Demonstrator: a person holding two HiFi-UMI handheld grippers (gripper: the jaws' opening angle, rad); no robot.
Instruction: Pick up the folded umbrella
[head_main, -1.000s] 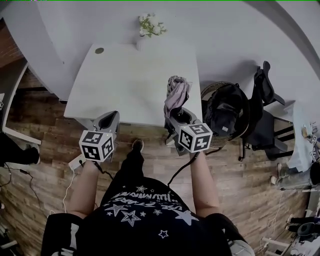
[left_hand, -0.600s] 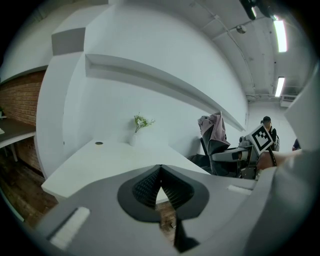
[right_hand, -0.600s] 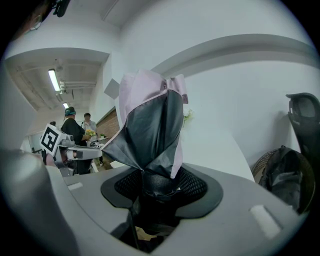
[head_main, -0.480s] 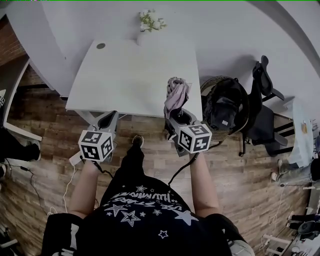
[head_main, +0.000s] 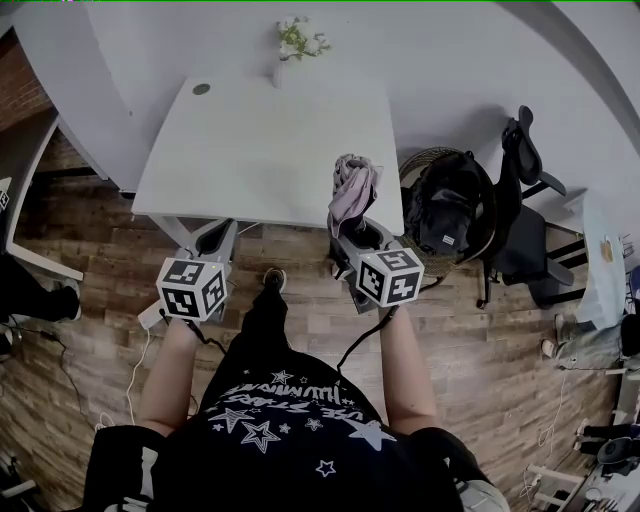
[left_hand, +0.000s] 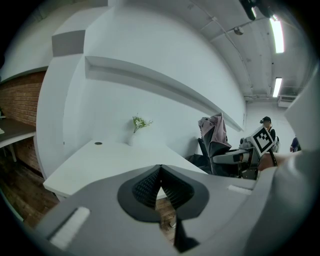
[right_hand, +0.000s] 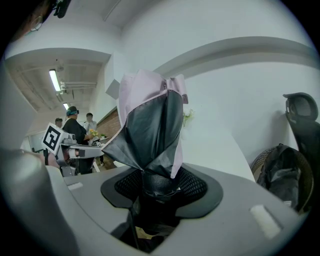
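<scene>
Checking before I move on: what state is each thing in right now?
folded umbrella: closed up, sticking up from the right tongs
right tongs: shut on the folded umbrella
left tongs: shut, empty
flower vase: upright on the table

Cloth umbrella (right_hand: 150, 130), smooth matt white table (head_main: 270, 150), wood-plank floor (head_main: 500, 380)

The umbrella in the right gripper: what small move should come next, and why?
Probably hold the right gripper closed and lift the umbrella slightly, clear of the table. The fingers clamp its lower end, it stands upright, and it shows close to the table's front edge.
</scene>
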